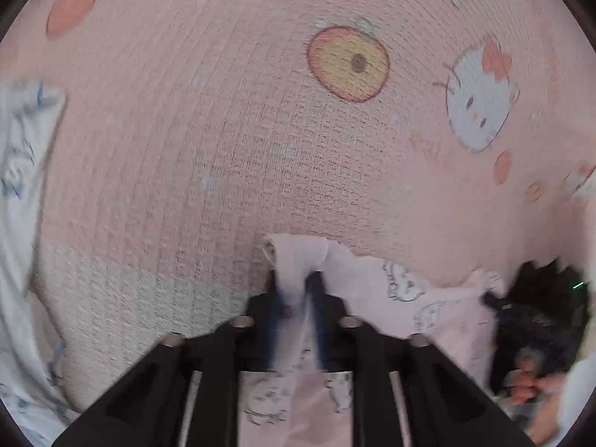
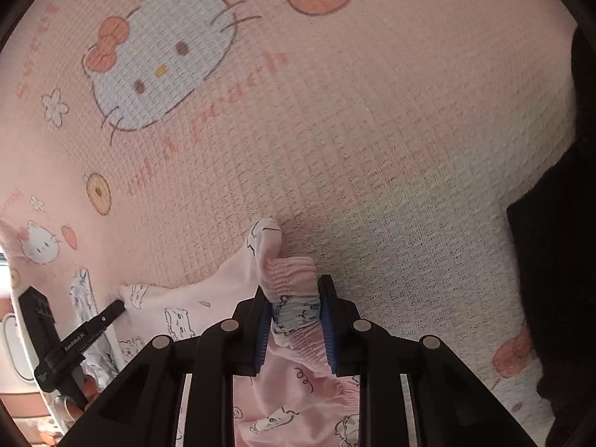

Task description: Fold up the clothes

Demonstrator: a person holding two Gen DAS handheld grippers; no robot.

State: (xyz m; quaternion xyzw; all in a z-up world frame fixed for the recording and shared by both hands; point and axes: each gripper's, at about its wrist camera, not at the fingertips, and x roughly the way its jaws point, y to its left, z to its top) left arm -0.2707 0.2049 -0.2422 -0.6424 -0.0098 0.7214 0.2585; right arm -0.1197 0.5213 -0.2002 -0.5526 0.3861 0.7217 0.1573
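Left tool (image 1: 296,298) clamped on a bunched corner of the pink garment (image 1: 428,298), low centre of frame. Right tool (image 2: 296,305) pinching the gathered waistband, low centre. Garment stretches between the two, long axis tool to tool, above the pink printed blanket (image 2: 372,130). Left view is blurred; the grip there looks firm.

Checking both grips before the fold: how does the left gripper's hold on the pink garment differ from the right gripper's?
The left gripper pinches a thin, smooth fold of the pink garment, jaws nearly together; the right gripper clamps a thick gathered band, seemingly elastic, jaws further apart. The left's cloth looks plain there; the right's bunch shows blue-printed fabric. Both are shut on the same garment over the pink cartoon-print blanket.
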